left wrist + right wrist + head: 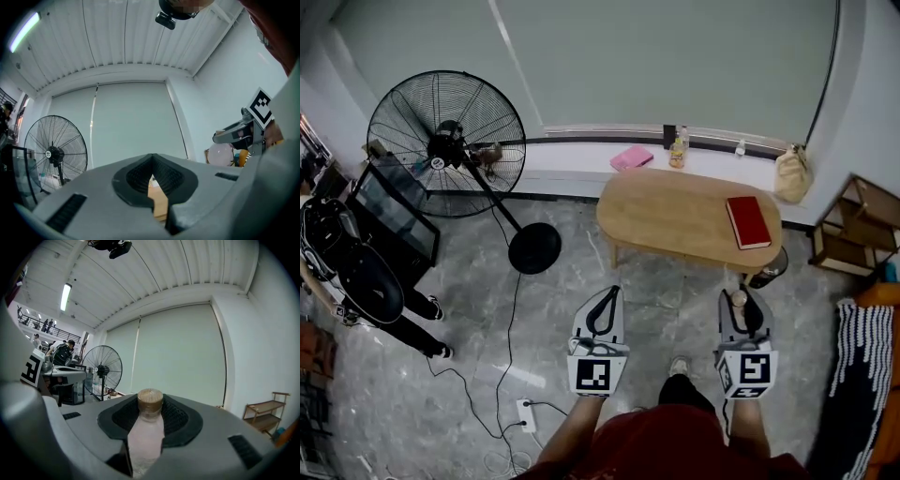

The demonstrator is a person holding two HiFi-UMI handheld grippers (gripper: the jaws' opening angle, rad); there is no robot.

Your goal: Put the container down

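**Step in hand:** carry phase; the container is not yet set down.

**Right gripper** [747,307]: its fingers [177,420] pinch the container [146,432], a pale, cloudy bottle with a brown, cork-like cap. The hold is on the body below the cap. The bottle stands upright between the dark ribbed pads, cap uppermost and clear of them.

**Left gripper** [602,298]: fingers pressed together at the tips, with nothing between them. Only a slit below the tips remains open, through which pale wood shows. It plays no visible part in the hold.

**Location of the task's thing:** the head view shows the container in the air over the grey marble floor [544,309], on the near side of the oval wooden surface [675,211] and not yet above it. A red book [747,221] lies on the right part of that surface; the left and middle parts are bare.

**Next move, as judged:** the surface is the likely place to set it down, though the task names no spot.
- Carry the right gripper farther forward until the bottle is over bare wood, left of the book.
- Lower it upright until the base rests fully on the surface.
- Only then spread the fingers and draw back level, so the pads do not drag the bottle over.
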